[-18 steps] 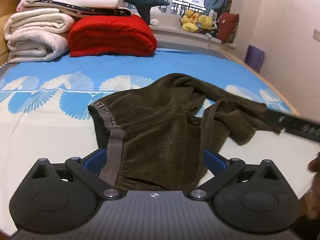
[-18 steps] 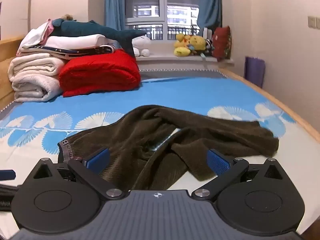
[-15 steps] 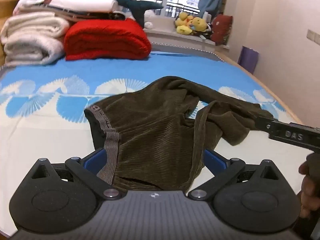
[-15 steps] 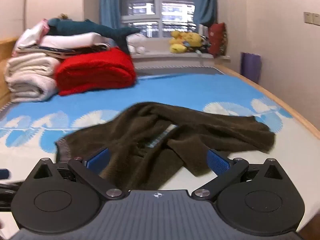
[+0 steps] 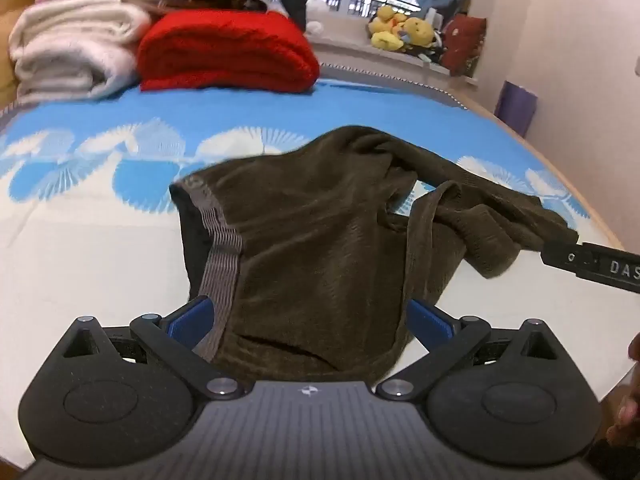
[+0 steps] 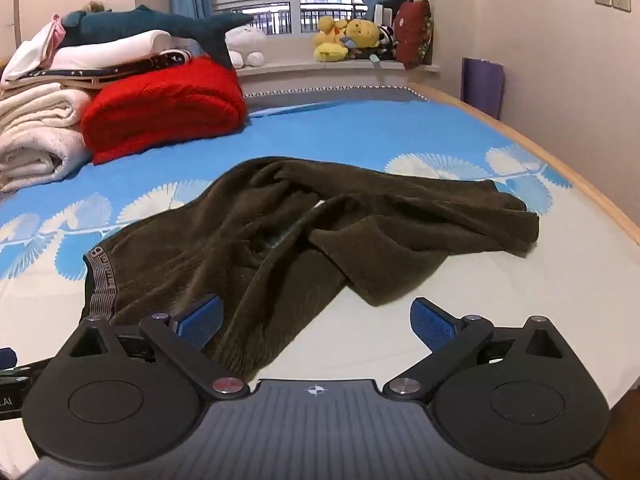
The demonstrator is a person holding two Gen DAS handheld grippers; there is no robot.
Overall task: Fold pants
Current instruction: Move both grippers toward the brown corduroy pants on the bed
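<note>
Both claws gape wide over the crumpled brown pants on the bed.

The left gripper (image 5: 308,316) stands with its blue pads spread, the pants (image 5: 320,240) bunched between them at the waist end, nothing pinched. The right gripper (image 6: 316,320) is just as wide, one pad over the cloth's near edge, the other over bare sheet (image 6: 520,280). Its black body, seen from the left camera, shows white letters "DAS", cut off. The pants' grey waistband (image 6: 102,280) carries lettering too blurred to read. Beyond the pants lie a folded red blanket (image 6: 160,108), white bedding (image 6: 36,132) beside that, and yellow plush toys (image 6: 348,38) on the sill.
</note>
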